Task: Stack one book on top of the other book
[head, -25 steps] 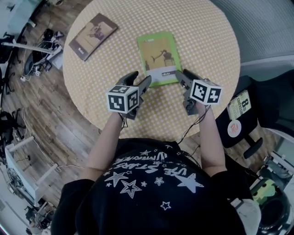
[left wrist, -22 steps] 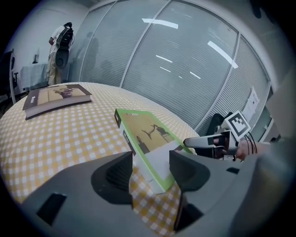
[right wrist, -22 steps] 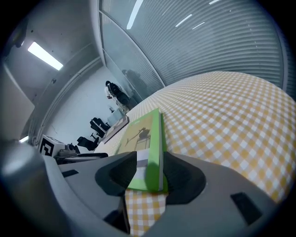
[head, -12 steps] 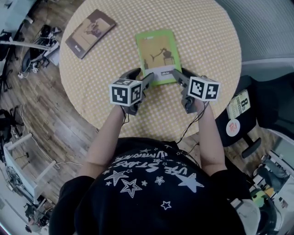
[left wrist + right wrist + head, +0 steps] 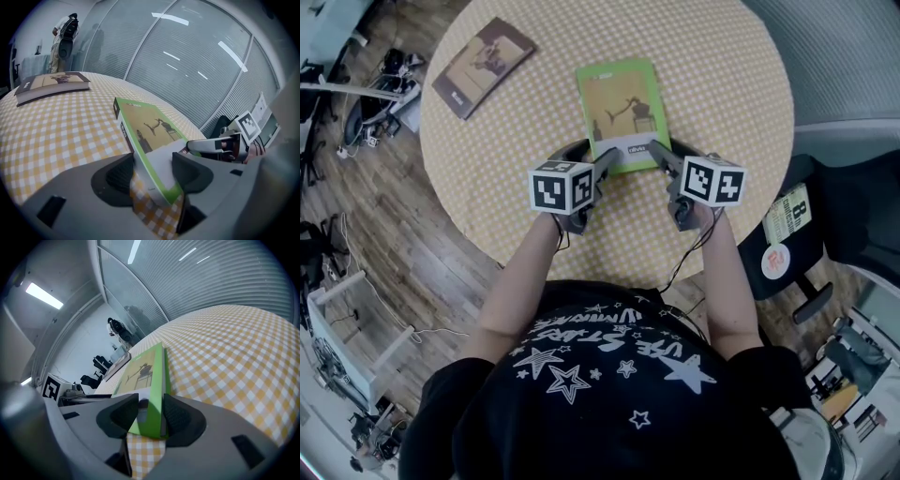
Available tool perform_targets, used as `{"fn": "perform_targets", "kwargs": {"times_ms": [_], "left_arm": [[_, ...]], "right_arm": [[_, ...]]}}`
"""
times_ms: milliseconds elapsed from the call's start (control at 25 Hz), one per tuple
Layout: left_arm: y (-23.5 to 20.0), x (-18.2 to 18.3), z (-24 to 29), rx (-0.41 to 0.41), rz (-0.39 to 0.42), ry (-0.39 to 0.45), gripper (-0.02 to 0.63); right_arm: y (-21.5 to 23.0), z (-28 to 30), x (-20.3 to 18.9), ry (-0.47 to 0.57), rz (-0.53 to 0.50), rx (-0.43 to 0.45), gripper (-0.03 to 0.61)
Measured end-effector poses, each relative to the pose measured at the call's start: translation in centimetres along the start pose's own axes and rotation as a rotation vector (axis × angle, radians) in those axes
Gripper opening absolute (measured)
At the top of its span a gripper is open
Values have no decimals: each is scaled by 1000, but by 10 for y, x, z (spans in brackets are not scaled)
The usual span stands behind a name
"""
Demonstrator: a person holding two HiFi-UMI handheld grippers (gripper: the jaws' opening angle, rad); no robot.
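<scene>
A green book point(image 5: 621, 111) lies flat on the round table with the yellow checked cloth point(image 5: 722, 66). A brown book point(image 5: 483, 67) lies apart from it at the table's far left; it also shows as the brown book point(image 5: 51, 84) in the left gripper view. My left gripper point(image 5: 586, 157) straddles the green book's near left corner, and my right gripper point(image 5: 675, 155) straddles its near right corner. In the left gripper view the green book point(image 5: 145, 129) runs in between the pads of the left gripper point(image 5: 153, 164). The right gripper point(image 5: 151, 408) stands wide, with the green book point(image 5: 147, 376) between its jaws.
The table's near edge point(image 5: 609, 272) is just behind both grippers. A dark office chair point(image 5: 825, 216) stands at the right. Cables and gear point(image 5: 384, 94) clutter the wooden floor at the left. A glass wall with blinds point(image 5: 187, 61) rises beyond the table.
Both grippers have slid a little forward onto the green book's near corners, the left one also lower. Neither book has moved.
</scene>
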State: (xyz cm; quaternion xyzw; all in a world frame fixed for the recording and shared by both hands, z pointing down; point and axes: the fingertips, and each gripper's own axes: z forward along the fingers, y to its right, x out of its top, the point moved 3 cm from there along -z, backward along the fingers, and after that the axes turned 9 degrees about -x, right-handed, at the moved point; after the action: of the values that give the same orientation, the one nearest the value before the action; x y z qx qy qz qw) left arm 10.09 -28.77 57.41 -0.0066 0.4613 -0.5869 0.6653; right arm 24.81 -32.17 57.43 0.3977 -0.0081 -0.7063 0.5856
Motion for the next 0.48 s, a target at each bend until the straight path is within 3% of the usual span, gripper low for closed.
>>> {"fn": "perform_targets", "kwargs": {"times_ms": [360, 480], "left_arm": [[7, 2, -8, 28, -30, 68, 241], [15, 7, -17, 35, -5, 111, 241]], "right_arm": [[-4, -9, 2, 48, -2, -6, 164], [-9, -17, 6, 89, -7, 7, 164]]}}
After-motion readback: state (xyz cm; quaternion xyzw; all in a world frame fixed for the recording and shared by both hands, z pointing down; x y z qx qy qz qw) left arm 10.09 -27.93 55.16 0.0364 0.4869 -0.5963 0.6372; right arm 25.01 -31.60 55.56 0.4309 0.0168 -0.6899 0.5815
